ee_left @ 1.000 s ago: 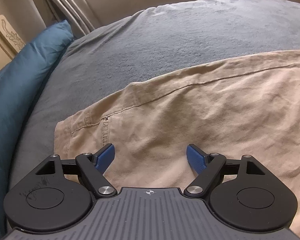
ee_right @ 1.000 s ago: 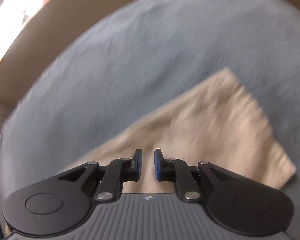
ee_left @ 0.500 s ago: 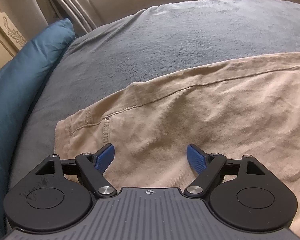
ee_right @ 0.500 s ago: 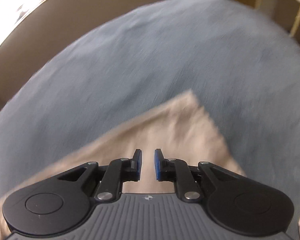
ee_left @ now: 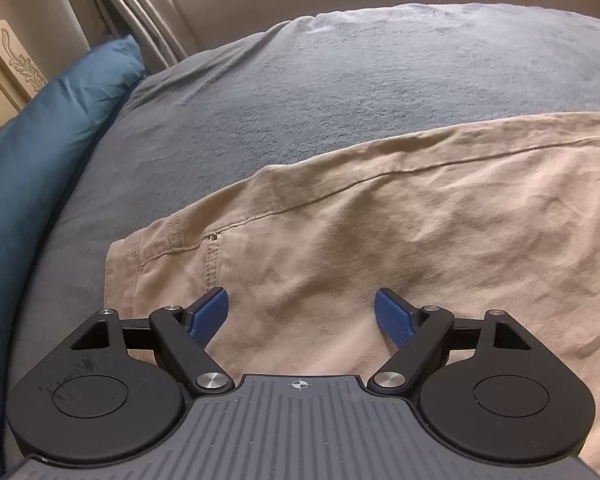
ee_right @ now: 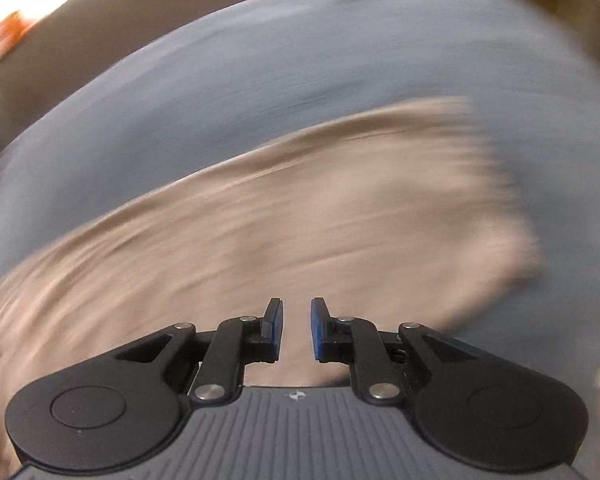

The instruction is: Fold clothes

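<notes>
- While the tan trousers point(ee_left: 400, 232) lie flat on the grey-blue blanket point(ee_left: 340, 80), their length runs across both views, waistband end at the left, leg end at the right.
- The left gripper point(ee_left: 300, 316) hangs over the waistband end, pointing steeply down, with its blue pads point(ee_left: 210, 312) spread wide and nothing between them; the cloth lies below the pads, and I cannot tell whether they touch it.
- In the left wrist view, the pocket seam and rivet point(ee_left: 214, 236) sit just ahead of the left-hand pad, and the waistband corner lies to the left, near the teal pillow point(ee_left: 40, 160).
- The right gripper point(ee_right: 296, 328) is over the other end of the trousers point(ee_right: 300, 220); its jaws are narrow, a small gap showing, and no cloth is pinched in it.
- The right wrist view is heavily blurred, so the hem edge point(ee_right: 512, 248) can only be placed roughly: ahead and to the right of the fingers.
- My judgement: the next fold goes end to end along the long axis, so the right gripper, nearer the hem, would need to open and take that edge, while the left one holds or pins the waist.
</notes>
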`<state>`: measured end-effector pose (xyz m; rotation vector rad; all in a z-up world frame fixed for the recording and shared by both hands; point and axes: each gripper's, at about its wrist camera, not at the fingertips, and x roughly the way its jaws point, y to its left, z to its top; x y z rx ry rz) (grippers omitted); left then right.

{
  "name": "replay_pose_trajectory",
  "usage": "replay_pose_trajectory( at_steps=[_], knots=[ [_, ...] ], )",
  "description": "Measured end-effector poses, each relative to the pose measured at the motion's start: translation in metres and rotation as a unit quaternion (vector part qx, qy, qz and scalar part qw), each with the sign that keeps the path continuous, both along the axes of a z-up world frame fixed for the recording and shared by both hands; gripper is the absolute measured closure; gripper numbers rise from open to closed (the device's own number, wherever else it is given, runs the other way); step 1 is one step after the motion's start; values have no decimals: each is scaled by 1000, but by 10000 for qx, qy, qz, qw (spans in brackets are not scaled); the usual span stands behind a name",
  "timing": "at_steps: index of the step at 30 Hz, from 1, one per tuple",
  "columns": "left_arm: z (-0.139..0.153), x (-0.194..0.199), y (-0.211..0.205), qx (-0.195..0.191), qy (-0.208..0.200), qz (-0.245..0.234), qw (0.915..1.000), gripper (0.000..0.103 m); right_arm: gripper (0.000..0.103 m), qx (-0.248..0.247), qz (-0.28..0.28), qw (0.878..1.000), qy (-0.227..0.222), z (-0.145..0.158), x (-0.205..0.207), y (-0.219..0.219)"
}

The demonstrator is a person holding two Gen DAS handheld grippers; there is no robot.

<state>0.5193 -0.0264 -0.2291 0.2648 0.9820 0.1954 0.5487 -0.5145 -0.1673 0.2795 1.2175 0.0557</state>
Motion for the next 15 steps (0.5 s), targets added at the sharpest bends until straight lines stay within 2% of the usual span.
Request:
replay_pose_trajectory(
  at_steps=[2, 4, 7, 9, 11, 12, 13, 15],
  knots=[
    [3, -1, 1, -14, 7, -35, 10000, 22, 88, 69, 994, 9950, -76, -9, 10, 53],
    [6, -3, 4, -39, 22, -81, 10000, 23, 88, -52, 1726, 9850, -54, -18, 4, 98],
    [9, -8, 13, -119, 25, -109, 9999, 23, 88, -567, 2306, 9713, 174, -37, -15, 124],
    [12, -13, 22, -212, 17, -70, 9997, 23, 87, -829, 2242, 9707, 226, -35, -38, 110],
    [16, -19, 32, -311, 8, -34, 9995, 23, 86, -1159, 1847, 9735, 684, -31, -50, 88],
    [18, -23, 36, -343, -8, -47, 9994, 23, 85, -1422, 1698, 9711, 890, -28, -56, 83],
    [21, -28, 38, -368, -21, -69, 9993, 23, 85, -1586, 1687, 9689, 874, -21, -61, 83],
    [25, -36, 40, -415, 7, -91, 9991, 23, 85, -1546, 1882, 9685, 508, -2, -67, 98]
  ],
)
